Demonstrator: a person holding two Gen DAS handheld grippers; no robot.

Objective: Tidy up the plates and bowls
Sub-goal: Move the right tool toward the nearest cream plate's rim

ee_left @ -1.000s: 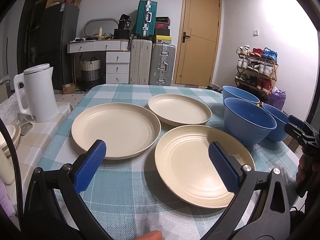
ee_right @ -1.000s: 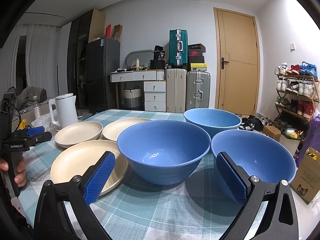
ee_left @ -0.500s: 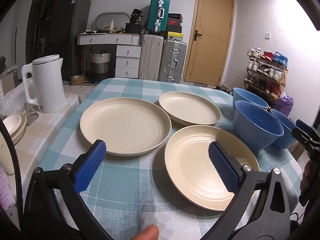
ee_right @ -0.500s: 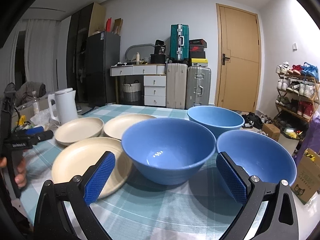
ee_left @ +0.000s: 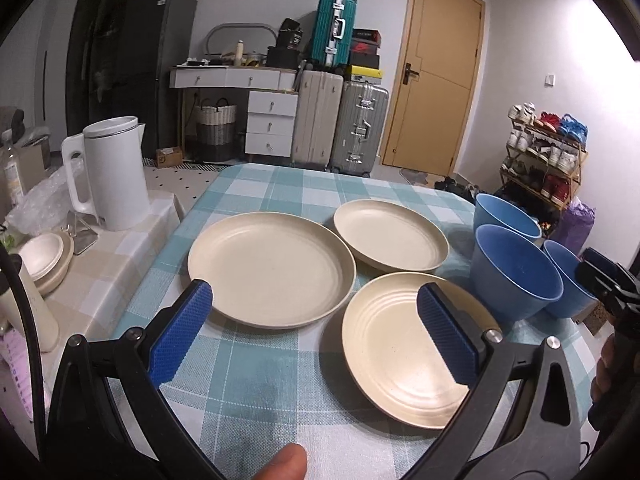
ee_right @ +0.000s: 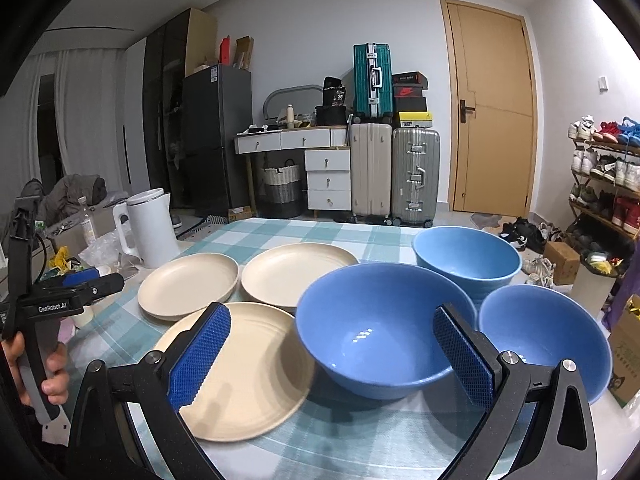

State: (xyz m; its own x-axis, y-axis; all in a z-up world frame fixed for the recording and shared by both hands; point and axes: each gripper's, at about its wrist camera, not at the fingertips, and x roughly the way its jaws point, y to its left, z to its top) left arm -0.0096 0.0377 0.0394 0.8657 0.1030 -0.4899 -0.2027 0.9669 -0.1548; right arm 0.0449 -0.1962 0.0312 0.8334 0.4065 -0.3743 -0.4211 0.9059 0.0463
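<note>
Three cream plates lie on the checked tablecloth: a large one [ee_left: 270, 274] at left, a smaller one [ee_left: 390, 234] behind, a ridged one [ee_left: 404, 344] nearest. Three blue bowls stand to their right: the middle bowl [ee_right: 378, 326], a far bowl [ee_right: 466, 258] and a right bowl [ee_right: 546, 334]. My left gripper [ee_left: 316, 336] is open and empty, above the near edges of the large and ridged plates. My right gripper [ee_right: 330, 356] is open and empty, in front of the middle bowl and the ridged plate [ee_right: 248, 364].
A white kettle [ee_left: 108, 174] stands on a side counter at left, with stacked small cream dishes [ee_left: 44, 256] near it. Suitcases, drawers and a door are behind the table. A shoe rack [ee_left: 544, 160] and a cardboard box [ee_right: 626, 356] are on the right.
Both grippers have risen and pulled back a little, so the plates and bowls sit lower and farther in view. Both stay open.
</note>
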